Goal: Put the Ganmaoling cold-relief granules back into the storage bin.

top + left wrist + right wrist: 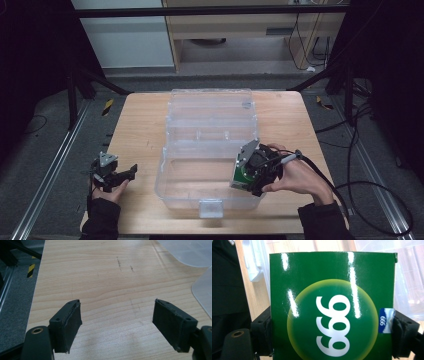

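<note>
Resting near the table's (145, 130) front left corner, the left tool (131, 171) stands open and empty, while the right tool (241, 181) clamps a green box (332, 307) over the clear plastic case (210, 145) toward the front edge.

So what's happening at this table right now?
A person works with a hand-held tool in each hand. The right tool is shut on a glossy green box, holding it over the near right corner of an open clear plastic case on the wooden table. The left tool rests open over bare wood to the case's left, holding nothing.
</note>
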`<state>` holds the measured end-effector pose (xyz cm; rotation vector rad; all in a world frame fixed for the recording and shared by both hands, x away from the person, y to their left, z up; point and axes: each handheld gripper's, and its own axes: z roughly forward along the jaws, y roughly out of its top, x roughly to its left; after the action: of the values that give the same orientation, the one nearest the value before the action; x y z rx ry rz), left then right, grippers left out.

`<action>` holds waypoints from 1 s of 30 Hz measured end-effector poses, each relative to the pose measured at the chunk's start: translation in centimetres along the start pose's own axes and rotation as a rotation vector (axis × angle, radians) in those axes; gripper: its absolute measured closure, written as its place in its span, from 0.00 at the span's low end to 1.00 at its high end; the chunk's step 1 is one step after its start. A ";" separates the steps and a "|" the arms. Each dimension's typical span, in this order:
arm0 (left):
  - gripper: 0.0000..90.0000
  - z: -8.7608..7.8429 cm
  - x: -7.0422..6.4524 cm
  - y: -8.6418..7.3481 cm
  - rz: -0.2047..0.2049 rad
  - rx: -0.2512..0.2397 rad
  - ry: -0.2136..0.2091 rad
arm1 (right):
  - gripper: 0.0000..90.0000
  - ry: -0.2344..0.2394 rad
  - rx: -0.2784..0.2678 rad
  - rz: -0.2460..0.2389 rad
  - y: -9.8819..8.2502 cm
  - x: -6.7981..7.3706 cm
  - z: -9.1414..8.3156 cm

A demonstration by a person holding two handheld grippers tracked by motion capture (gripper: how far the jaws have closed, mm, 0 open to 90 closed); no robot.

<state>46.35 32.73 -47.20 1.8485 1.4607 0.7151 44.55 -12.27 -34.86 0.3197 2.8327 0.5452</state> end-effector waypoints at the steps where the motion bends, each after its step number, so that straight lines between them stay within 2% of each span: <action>1: 0.25 0.0 0.0 0.0 0.000 0.000 -0.001 | 0.18 0.002 0.006 -0.005 0.0 0.0 0.1; 12: 0.25 0.0 0.0 0.0 0.000 -0.001 -0.001 | 0.18 0.021 0.037 -0.041 0.1 0.3 1.1; 18: 0.25 0.0 0.0 0.0 -0.002 -0.001 -0.001 | 0.18 0.043 0.032 -0.019 -0.5 0.1 2.0; 26: 0.25 0.0 0.1 0.0 -0.001 -0.001 0.000 | 0.18 0.056 0.053 -0.054 -0.4 0.0 3.2; 30: 0.25 0.0 0.1 0.0 -0.001 -0.001 -0.001 | 0.18 0.070 0.051 -0.034 -1.0 -0.1 3.7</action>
<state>46.37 32.81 -47.21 1.8469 1.4604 0.7149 45.51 -11.92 -38.57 0.2671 2.9174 0.4864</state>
